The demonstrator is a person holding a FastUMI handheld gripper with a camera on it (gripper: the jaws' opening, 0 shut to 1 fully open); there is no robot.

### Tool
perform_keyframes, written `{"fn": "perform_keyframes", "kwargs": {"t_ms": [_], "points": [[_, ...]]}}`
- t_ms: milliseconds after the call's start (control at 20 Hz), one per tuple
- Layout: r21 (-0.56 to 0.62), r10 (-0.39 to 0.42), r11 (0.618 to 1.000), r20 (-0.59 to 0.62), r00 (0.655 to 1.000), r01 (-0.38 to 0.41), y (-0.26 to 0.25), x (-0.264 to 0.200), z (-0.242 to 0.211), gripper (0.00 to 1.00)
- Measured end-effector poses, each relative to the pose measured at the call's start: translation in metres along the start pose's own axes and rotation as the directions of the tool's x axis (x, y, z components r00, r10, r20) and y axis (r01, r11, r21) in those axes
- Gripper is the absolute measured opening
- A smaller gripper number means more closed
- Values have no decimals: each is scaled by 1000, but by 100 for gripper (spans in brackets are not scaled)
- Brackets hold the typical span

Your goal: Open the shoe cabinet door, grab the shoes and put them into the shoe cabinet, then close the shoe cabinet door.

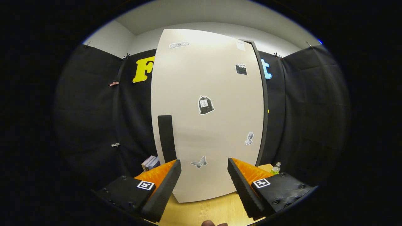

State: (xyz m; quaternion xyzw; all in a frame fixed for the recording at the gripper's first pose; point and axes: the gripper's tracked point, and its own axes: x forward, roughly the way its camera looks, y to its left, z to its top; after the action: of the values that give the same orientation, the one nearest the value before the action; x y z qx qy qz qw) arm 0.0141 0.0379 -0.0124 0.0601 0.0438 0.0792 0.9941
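Note:
The shoe cabinet's white door stands straight ahead of me, upright and shut against the dark cabinet body. It carries several small stickers. A dark vertical handle sits on the door's lower left part, just above my left finger. My gripper is open, its two fingers spread apart with nothing between them, pointing at the door's lower half from a short distance. I see no shoes in this view.
The cabinet stands on a light wooden table. A few books lie to the left of the cabinet, behind my left finger. A small bottle with a green label stands to the right of the cabinet.

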Motion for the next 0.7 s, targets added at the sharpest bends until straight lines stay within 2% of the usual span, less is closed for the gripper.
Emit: {"fn": "perform_keyframes", "kwargs": {"t_ms": [350, 700], "points": [[9, -52, 999, 7, 999, 52, -24, -3, 1, 98], [-2, -66, 998, 18, 998, 66, -28, -5, 0, 98]]}}
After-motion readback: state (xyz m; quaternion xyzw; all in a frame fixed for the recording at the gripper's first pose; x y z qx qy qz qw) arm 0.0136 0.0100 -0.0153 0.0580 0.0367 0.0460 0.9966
